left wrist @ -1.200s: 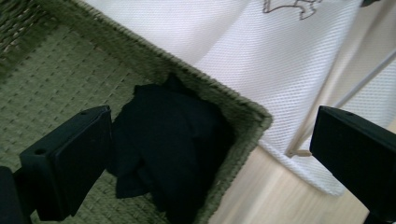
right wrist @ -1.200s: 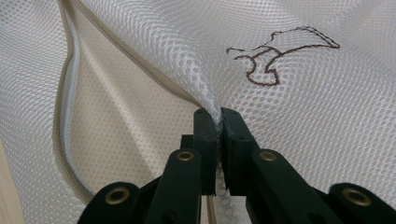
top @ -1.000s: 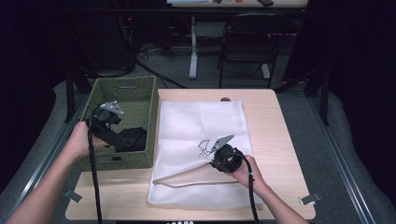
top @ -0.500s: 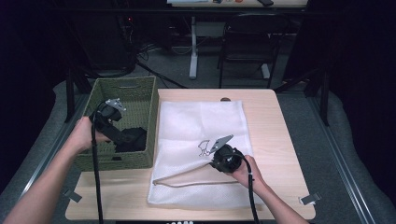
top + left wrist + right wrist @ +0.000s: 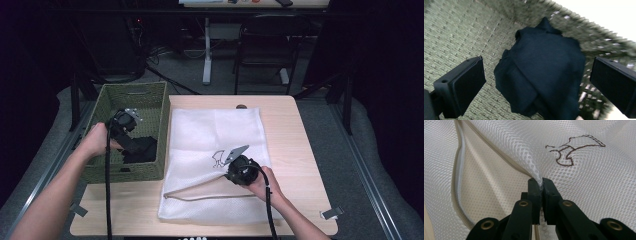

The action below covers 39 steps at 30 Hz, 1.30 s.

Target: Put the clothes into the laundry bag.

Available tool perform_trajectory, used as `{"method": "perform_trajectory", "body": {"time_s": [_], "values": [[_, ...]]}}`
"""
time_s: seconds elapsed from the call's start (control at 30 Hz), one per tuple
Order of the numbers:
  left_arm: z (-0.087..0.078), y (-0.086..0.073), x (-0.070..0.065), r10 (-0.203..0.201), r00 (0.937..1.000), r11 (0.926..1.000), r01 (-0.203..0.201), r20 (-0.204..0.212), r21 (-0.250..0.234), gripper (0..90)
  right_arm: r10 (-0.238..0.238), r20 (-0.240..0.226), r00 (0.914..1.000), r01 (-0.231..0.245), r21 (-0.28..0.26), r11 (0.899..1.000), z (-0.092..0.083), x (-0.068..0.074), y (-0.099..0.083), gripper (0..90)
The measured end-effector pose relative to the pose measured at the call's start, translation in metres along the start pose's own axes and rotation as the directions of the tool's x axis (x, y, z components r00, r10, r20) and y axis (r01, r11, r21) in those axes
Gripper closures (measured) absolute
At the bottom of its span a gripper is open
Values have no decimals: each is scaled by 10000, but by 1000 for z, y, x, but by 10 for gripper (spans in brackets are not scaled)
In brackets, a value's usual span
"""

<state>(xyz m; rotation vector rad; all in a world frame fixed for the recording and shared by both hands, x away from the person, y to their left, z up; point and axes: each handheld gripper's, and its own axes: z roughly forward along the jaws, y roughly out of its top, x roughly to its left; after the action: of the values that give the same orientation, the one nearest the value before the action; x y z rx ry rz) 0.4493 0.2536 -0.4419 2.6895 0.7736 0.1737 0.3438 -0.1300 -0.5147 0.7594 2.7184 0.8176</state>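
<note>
No legible text; only an outline emblem (image 5: 574, 150) on mesh bag (image 5: 200, 130)

A light wooden surface (image 5: 300, 135) stands on a grey floor (image 5: 320, 107), with a dark chair (image 5: 265, 45) behind it.

Between my right gripper's (image 5: 541, 185) matt black plastic jaws I see fine white mesh cloth, the laundry bag (image 5: 579, 185), with a brown stitched outline beyond the tips. Ahead of my left gripper (image 5: 536, 75) lies a soft, matt dark cloth (image 5: 541, 75) on the rough woven basket (image 5: 454, 37). Pale smooth wood tabletop (image 5: 310, 130).
</note>
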Motion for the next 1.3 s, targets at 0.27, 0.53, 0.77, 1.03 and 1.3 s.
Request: {"method": "perform_trajectory", "body": {"time_s": [0.27,0.53,0.77,1.03,1.3], "values": [[33,3,5,153,9996,9953,-177,257,956,0,-102,9,9999,102,-22,9999,-1,0,0,862],[45,4,11,42,9967,9929,-137,806,1181,1,-59,29,10000,59,-19,10000,-1,1,0,861],[53,2,16,-133,9911,9930,-25,1321,1182,22,-140,57,9999,140,-50,9999,-2,0,0,861],[58,-3,17,-336,9893,9922,161,1416,1234,184,-164,44,9999,164,-58,9998,-1,0,0,861],[60,-4,17,-680,9859,9905,483,1531,1290,432,-146,68,9999,147,-65,9999,-1,1,0,861]]}}
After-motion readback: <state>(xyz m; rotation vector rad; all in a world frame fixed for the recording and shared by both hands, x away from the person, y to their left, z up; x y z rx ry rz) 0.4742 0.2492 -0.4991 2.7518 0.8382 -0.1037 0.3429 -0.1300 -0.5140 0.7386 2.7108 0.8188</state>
